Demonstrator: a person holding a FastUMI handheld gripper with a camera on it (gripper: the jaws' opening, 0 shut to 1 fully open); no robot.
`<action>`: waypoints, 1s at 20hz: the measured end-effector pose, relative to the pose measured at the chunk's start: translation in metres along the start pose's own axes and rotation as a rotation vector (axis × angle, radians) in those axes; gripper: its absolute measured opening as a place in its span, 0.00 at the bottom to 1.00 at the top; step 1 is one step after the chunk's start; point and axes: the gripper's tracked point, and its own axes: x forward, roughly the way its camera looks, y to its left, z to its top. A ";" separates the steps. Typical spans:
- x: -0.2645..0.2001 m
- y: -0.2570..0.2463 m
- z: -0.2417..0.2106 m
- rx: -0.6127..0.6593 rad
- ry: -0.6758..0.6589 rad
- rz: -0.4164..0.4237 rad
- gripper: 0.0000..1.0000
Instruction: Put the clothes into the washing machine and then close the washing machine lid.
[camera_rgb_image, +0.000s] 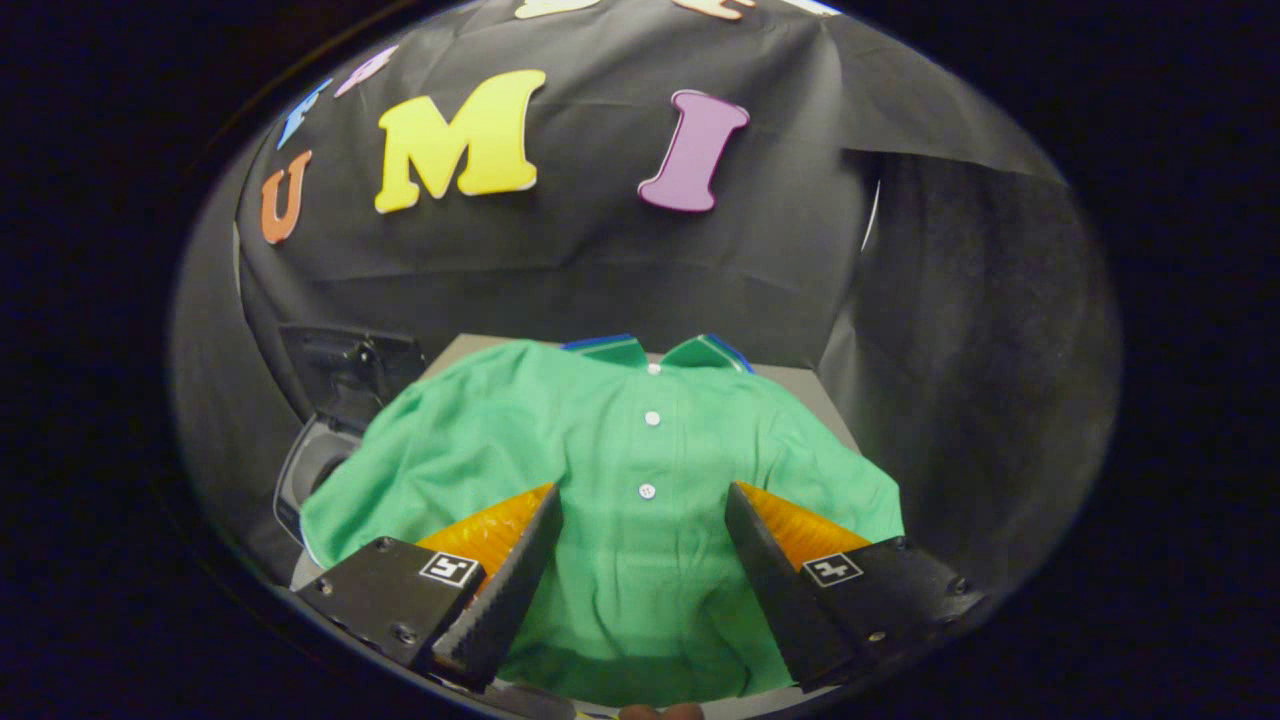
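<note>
Spread tongs (645, 560) hover over a green shirt (620, 470), grasping nothing.

Both fingers stand wide apart above the shirt's lower front, the button row running between them, so the pose looks like a lining-up for a first pinch of cloth rather than a hold. Laid flat and buttoned, collar toward the far edge of the grey tabletop (800, 385), the shirt covers most of that surface, and one sleeve drapes off the left edge toward the washing machine (310, 465). Its lid (350, 370) stands raised, leaving the opening ready, so I judge the loading has not begun. Black cloth walls close in the booth behind and to the right.
</note>
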 end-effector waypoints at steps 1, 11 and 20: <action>0.003 0.003 -0.008 -0.009 0.025 0.015 1.00; 0.000 0.017 -0.011 0.048 0.076 0.119 0.78; -0.002 0.021 0.000 0.091 0.039 0.115 0.04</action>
